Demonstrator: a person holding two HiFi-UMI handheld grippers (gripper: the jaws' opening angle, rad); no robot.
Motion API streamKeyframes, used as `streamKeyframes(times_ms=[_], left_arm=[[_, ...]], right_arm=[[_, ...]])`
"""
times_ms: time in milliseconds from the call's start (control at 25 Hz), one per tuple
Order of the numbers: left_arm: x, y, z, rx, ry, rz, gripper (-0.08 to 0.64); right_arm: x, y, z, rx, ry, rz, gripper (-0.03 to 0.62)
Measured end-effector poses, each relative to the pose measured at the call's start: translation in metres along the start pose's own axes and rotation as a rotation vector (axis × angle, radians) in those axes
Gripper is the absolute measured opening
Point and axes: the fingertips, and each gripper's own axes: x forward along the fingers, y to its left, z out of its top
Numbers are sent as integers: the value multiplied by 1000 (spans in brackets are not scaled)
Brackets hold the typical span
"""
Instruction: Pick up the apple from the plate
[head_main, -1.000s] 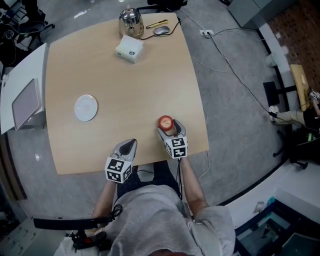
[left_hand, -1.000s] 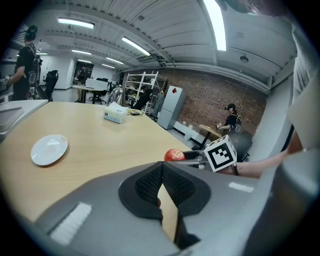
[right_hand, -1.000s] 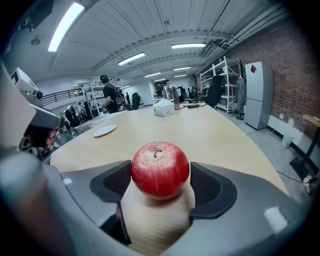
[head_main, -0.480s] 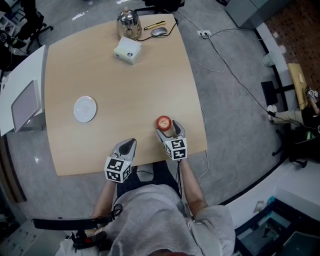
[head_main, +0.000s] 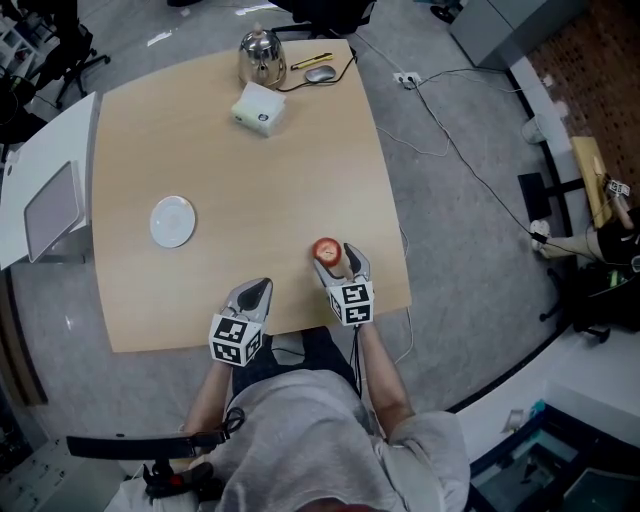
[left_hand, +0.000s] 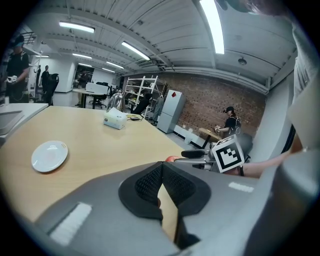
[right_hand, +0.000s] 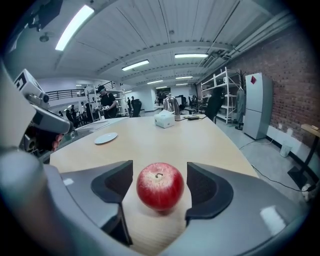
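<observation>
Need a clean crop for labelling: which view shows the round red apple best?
Right gripper view: the round red apple sits centred, close and sharp, stem visible. Head view shows the apple small, from above; left gripper view catches only a red sliver.

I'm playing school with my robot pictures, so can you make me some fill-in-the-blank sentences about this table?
1. The round red apple sits on the wooden ___, not on a plate.
2. The small round white plate has ___ on it.
3. The left claw is ___, with its jaws pressed together.
Missing words: table, nothing, shut.
</observation>
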Motion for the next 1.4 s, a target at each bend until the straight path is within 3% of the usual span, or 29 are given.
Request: streamKeyframes(times_ms=[320, 720, 1400], left_arm=[[-6, 9, 9, -5, -28, 27, 20], [-25, 28, 21, -17, -82, 99, 20], [-75, 64, 28, -55, -178, 246, 20]], right_arm=[[3, 10, 22, -34, -32, 25, 303], [1, 34, 57, -49, -100, 73, 204], [15, 110, 98, -126, -163, 235, 93]])
